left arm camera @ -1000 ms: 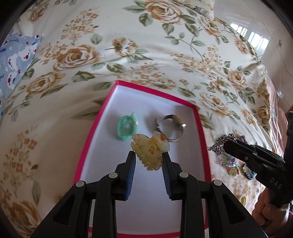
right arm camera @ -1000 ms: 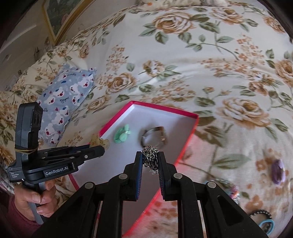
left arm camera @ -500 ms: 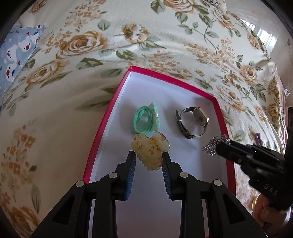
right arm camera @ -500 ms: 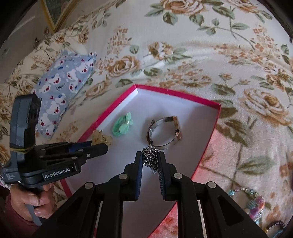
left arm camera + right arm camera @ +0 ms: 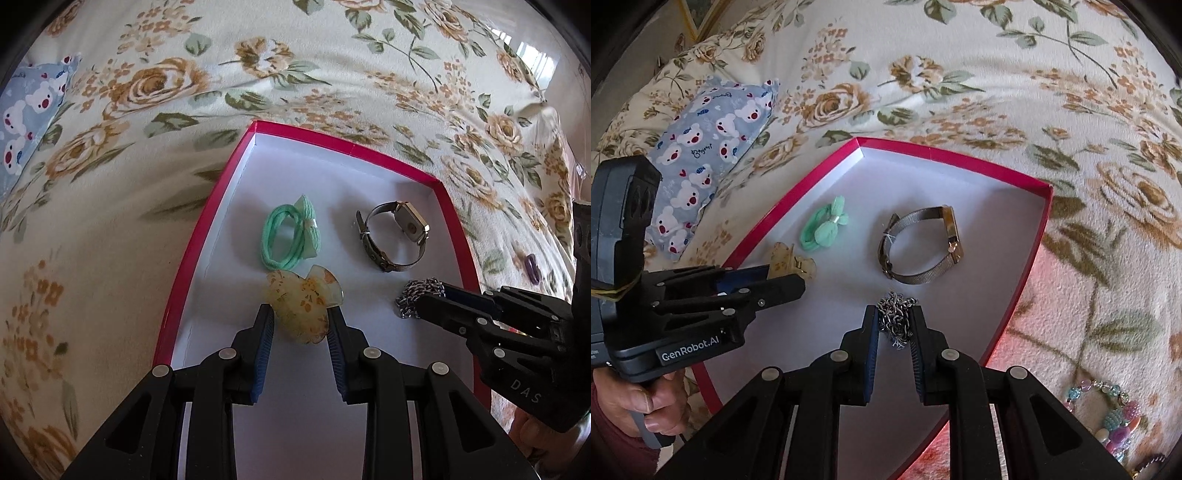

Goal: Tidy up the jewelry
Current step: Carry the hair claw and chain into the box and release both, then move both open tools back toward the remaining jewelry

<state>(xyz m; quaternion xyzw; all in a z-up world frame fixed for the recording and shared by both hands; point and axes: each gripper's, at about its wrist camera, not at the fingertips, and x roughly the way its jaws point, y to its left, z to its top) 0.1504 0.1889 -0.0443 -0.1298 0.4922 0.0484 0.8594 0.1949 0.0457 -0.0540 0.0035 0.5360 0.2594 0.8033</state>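
Here, my left gripper (image 5: 301,326): fingers pinching a pale yellow hair clip (image 5: 302,306) with orange flecks, over the white floor of the box.
My right gripper (image 5: 894,325): fingers pressed on a bunched silver chain (image 5: 897,320), also over the box floor, near its right wall.
My left hand (image 5: 646,400): wrapped round the handle of the left tool, low at the left of the right wrist view.
Box (image 5: 391,157): shallow, red rim, white inside, lying on the bedspread.
Hair tie (image 5: 290,232): mint green with a small bow, lying flat in the box just beyond the hair clip.
Watch (image 5: 395,236): mesh band closed in a loop, pale square face, resting on its side in the box to the right of the hair tie.
Bedspread (image 5: 147,85): cream with tan roses and green leaves.
Pillow (image 5: 709,147): blue, bear print, left of the box.
Bead bracelet (image 5: 1115,417): pastel beads, on the bedspread outside the box, to its right.
Purple piece (image 5: 531,266): small, on the bedspread right of the box; what it is I cannot tell.
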